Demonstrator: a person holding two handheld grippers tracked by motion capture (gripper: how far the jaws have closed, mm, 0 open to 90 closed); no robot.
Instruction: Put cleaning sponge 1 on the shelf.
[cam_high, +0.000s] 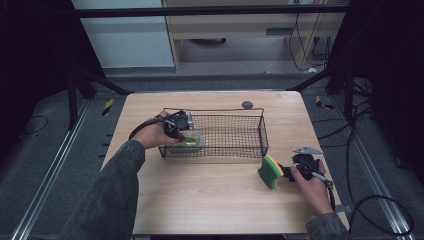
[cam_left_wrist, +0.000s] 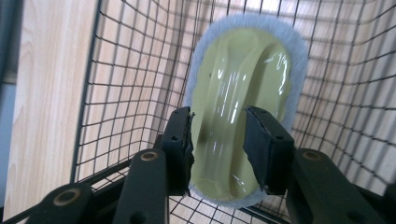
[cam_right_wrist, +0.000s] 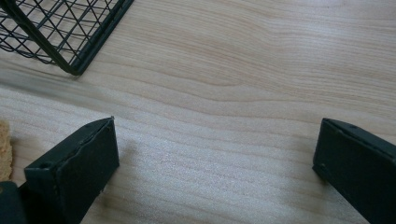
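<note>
The left tongs (cam_left_wrist: 218, 144) are clamped on the pale green handle of a scrubber (cam_left_wrist: 243, 93), which sits in the near left corner of the wire basket (cam_high: 240, 131) on the worktop (cam_high: 210, 190). The right tongs (cam_right_wrist: 215, 168) stand wide apart over bare wood, just beside a green-and-yellow sponge (cam_high: 270, 171) near the basket's right corner.

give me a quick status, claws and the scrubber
Left claw shut on the yellow-handled scrubber, inside the wire basket at its left end. Right claw open over bare table, green-yellow sponge beside it. Nothing in the way.
</note>
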